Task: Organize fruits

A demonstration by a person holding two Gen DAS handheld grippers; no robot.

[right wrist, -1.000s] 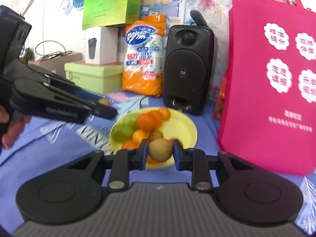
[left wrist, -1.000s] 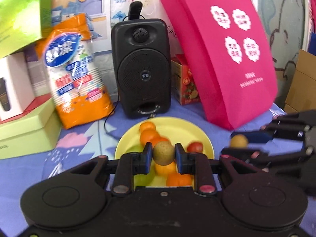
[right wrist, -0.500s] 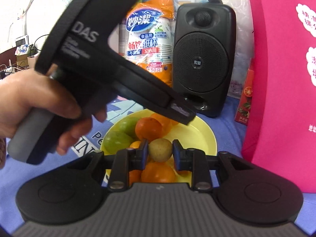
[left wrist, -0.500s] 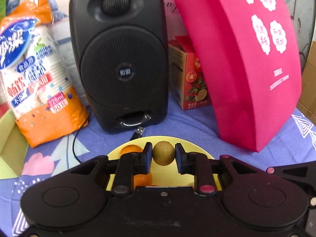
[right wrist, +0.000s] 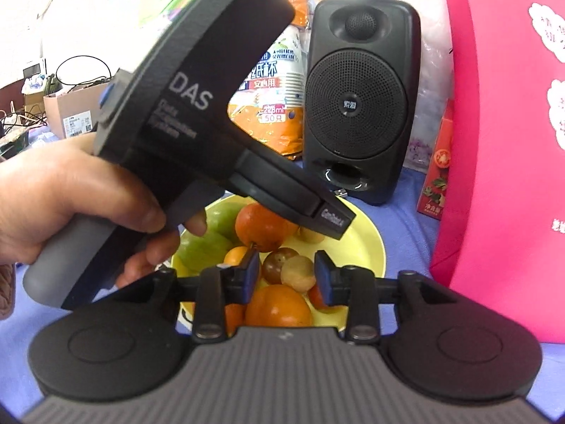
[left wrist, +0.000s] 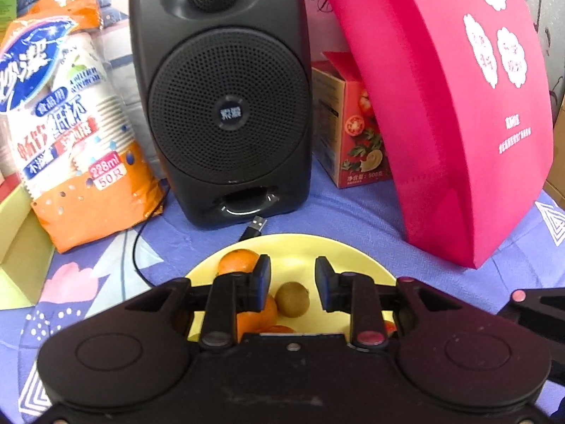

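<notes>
A yellow plate (left wrist: 317, 247) holds oranges, green fruits and small brown fruits; it also shows in the right wrist view (right wrist: 370, 247). My left gripper (left wrist: 292, 279) is open above the plate, with a small brown fruit (left wrist: 292, 299) lying on the plate below its jaws. My right gripper (right wrist: 286, 272) is open over the plate, and a second small brown fruit (right wrist: 298, 274) lies loose between its jaws on the pile. The left gripper body (right wrist: 219, 113) and the hand holding it cross the right wrist view.
A black speaker (left wrist: 226, 106) stands just behind the plate, its USB plug (left wrist: 256, 226) at the plate's rim. A pink bag (left wrist: 452, 106) stands to the right, a red carton (left wrist: 349, 130) behind it, and an orange cup pack (left wrist: 70, 123) to the left.
Both grippers have opened and let go of their small brown fruits, which now lie on the plate. Both have moved closer over the plate.
</notes>
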